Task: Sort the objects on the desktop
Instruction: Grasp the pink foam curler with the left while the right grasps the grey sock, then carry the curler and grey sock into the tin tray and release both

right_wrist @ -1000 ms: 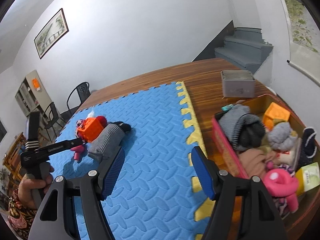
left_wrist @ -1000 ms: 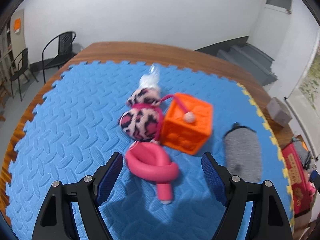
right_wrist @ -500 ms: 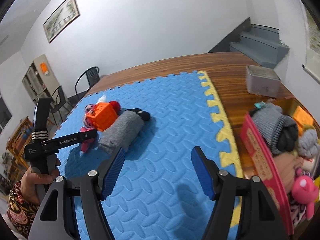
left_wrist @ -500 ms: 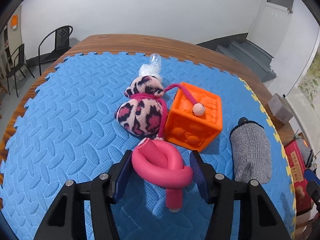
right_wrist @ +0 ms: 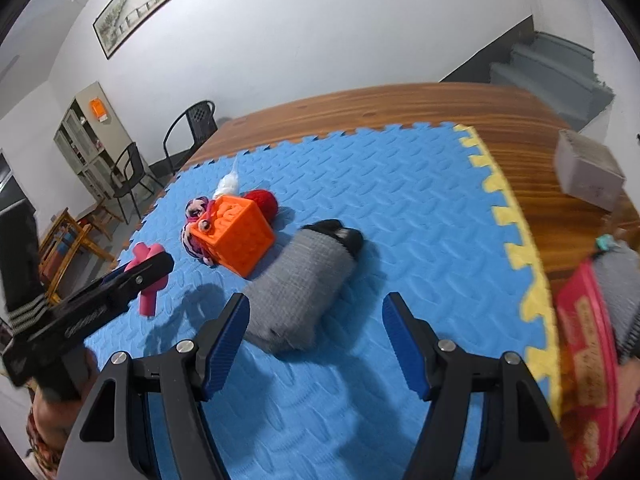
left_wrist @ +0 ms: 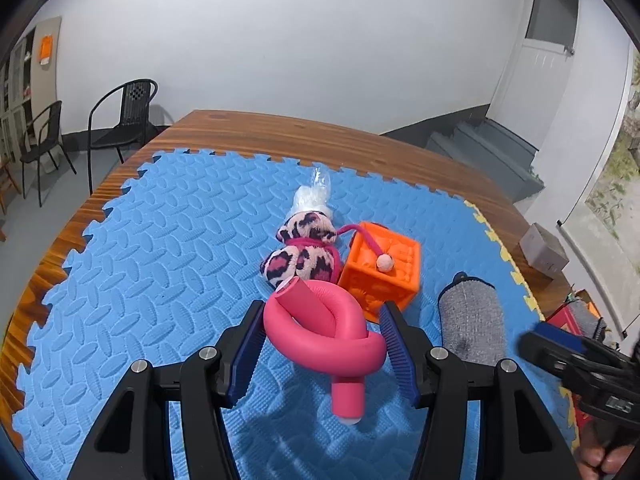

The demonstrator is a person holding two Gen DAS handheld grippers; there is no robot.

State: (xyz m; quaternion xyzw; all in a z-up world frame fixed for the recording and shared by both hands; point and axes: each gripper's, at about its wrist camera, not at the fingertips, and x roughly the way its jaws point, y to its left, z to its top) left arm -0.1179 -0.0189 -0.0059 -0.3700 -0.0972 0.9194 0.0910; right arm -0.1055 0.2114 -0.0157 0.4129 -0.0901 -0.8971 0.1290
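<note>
My left gripper [left_wrist: 322,346] is shut on a pink knotted foam tube [left_wrist: 326,334] and holds it above the blue foam mat [left_wrist: 160,272]. Behind it lie a pink leopard-print plush [left_wrist: 306,258], an orange cube [left_wrist: 382,270] and a grey knitted roll [left_wrist: 472,326]. My right gripper [right_wrist: 316,338] is open and empty, just in front of the grey roll [right_wrist: 302,292]. The right wrist view also shows the orange cube [right_wrist: 236,234], the plush [right_wrist: 194,224], a red yarn ball [right_wrist: 264,200] and the left gripper with the pink tube [right_wrist: 146,280].
A red box [right_wrist: 588,344] with sorted clothes stands at the right, off the mat. A small grey box [right_wrist: 588,172] sits on the wooden table [right_wrist: 400,108]. A clear plastic bag [left_wrist: 314,194] lies behind the plush. Chairs stand beyond the table's left side.
My left gripper closed on the pink tube and lifted it off the mat. My right gripper moved left from the red box to the grey roll.
</note>
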